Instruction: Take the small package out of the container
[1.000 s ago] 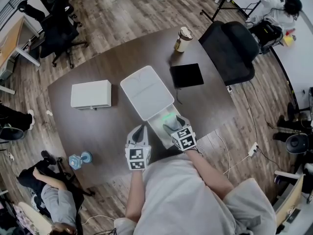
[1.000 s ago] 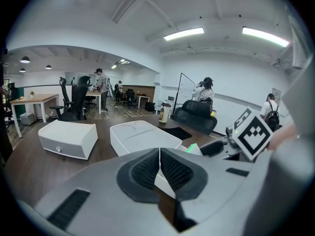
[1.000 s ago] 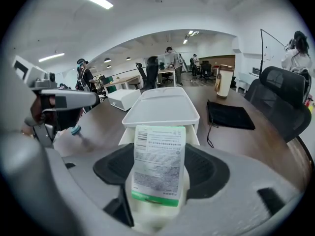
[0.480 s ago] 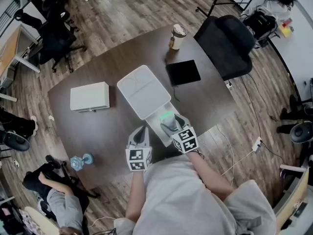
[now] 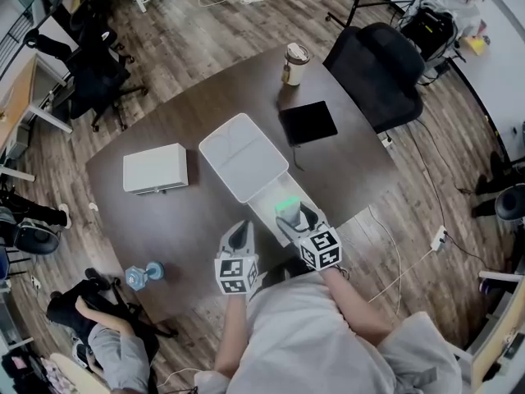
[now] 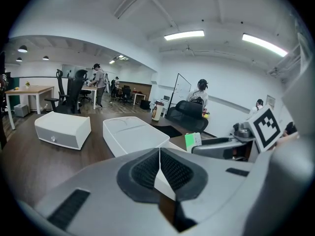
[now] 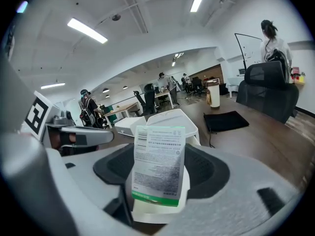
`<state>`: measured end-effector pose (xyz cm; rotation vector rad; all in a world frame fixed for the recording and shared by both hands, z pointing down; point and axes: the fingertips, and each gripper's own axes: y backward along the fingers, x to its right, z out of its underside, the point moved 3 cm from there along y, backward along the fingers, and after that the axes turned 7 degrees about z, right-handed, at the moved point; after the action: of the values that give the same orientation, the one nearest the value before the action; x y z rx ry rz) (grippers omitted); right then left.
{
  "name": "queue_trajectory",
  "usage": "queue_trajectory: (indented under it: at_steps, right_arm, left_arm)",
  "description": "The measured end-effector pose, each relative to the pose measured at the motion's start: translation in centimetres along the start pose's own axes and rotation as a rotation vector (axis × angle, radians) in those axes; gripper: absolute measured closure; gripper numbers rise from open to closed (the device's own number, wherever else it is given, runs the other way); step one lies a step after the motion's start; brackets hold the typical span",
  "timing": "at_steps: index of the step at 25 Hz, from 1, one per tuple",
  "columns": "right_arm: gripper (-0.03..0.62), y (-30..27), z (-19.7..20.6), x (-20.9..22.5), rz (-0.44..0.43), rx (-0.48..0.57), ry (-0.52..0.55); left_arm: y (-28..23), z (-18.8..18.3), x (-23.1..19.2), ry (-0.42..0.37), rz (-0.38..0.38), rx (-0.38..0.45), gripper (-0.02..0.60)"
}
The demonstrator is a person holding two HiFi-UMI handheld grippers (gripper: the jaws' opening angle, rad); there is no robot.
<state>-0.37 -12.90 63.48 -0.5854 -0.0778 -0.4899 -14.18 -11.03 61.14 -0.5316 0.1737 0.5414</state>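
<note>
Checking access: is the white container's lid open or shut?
Open: the lid lies swung back flat, inside facing up, beyond the container's base.

The dark brown wooden bench [image 5: 184, 117] has a rounded outline, and five things sit on it, well spread out. In the middle is a white plastic container [image 5: 244, 156]. Its hinged lid is thrown open and lies flat toward the far side, and its tray is at the near edge. Well off to the left stands a white rectangular box [image 5: 154, 168] with a small knob on its front. Just right of the open lid lies a flat black square pouch [image 5: 308, 123], with a thin cord trailing off its near corner. A lidded paper coffee cup [image 5: 294, 63] stands upright near the far edge, just beyond the pouch. A small blue dumbbell-shaped object [image 5: 143, 274] rests by the near-left edge.
</note>
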Motion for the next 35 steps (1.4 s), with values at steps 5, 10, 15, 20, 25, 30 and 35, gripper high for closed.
queue_trajectory:
  at_steps: [5,10,15,20,25,30,35]
  right_arm:
    - [0.272,1.4,0.8,0.1,0.033,0.027,-0.031]
    - [0.273,1.3,1.7,0.2,0.067,0.038,-0.073]
    - [0.273,1.6,1.2,-0.4,0.017,0.054,-0.052]
    - [0.273,2.5,0.4,0.6,-0.021,0.072,-0.029]
    - [0.276,5.2,-0.7,2.8,-0.067,0.101,-0.006]
    - [0.278,7.1,-0.9,5.0,-0.103,0.128,-0.031]
    - [0.277,7.6,0.1,6.2,-0.145,0.096,-0.02]
  left_arm:
    - [1.2,0.6,0.4,-0.008,0.005,-0.003,0.575]
    - [3.4,1.4,0.9,-0.003,-0.029,0.003,0.575]
    - [4.7,1.9,0.7,0.013,-0.089,0.008,0.575]
    - [4.3,0.7,2.5,-0.031,-0.118,0.034,0.575]
    - [3.1,0.2,5.5,-0.02,-0.125,0.056,0.575]
    - [2.1,-0.3,8.4,-0.037,-0.131,0.064,0.575]
    - [1.8,0.6,10.0,-0.023,-0.161,0.072,0.575]
